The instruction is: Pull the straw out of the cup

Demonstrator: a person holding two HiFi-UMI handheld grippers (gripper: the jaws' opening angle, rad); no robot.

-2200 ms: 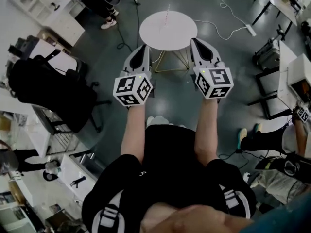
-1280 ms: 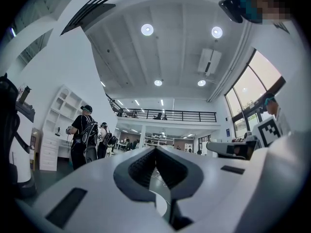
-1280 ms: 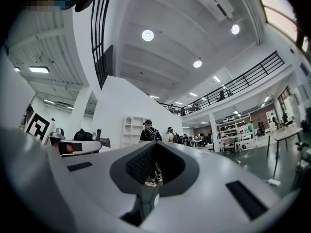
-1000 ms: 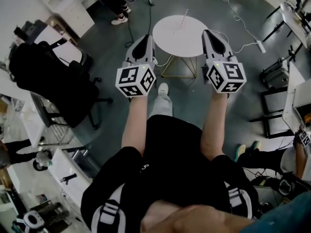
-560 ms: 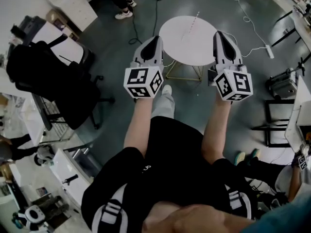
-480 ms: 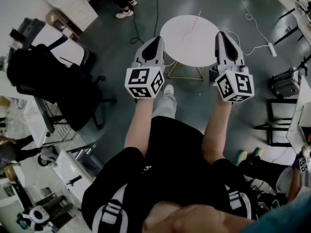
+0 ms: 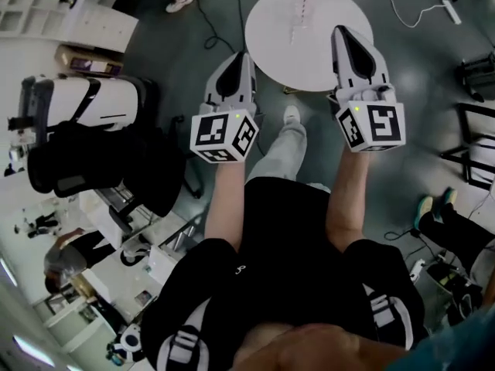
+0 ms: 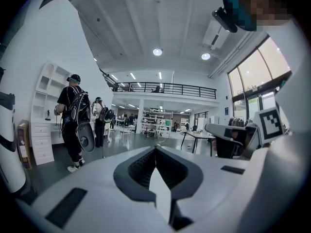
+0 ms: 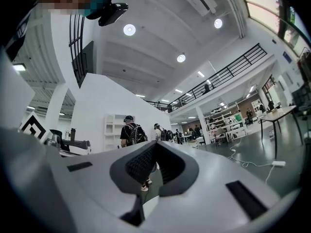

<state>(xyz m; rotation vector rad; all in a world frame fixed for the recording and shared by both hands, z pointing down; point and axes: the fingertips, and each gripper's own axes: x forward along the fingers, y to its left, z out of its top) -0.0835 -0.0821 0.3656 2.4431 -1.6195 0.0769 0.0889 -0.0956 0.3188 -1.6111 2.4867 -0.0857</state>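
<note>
Round white counter (image 7: 271,29); thin pinkish striped straw (image 7: 305,0); white left gripper (image 7: 240,56), white right gripper (image 7: 341,31): black-and-white square-marker cubes; dark grey floor (image 7: 418,76).

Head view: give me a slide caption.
Left gripper and right gripper, both shut, point toward a round table with a straw.

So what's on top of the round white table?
A striped straw stands up from the white table; what holds it is unclear. The right gripper covers the table's near right edge.
</note>
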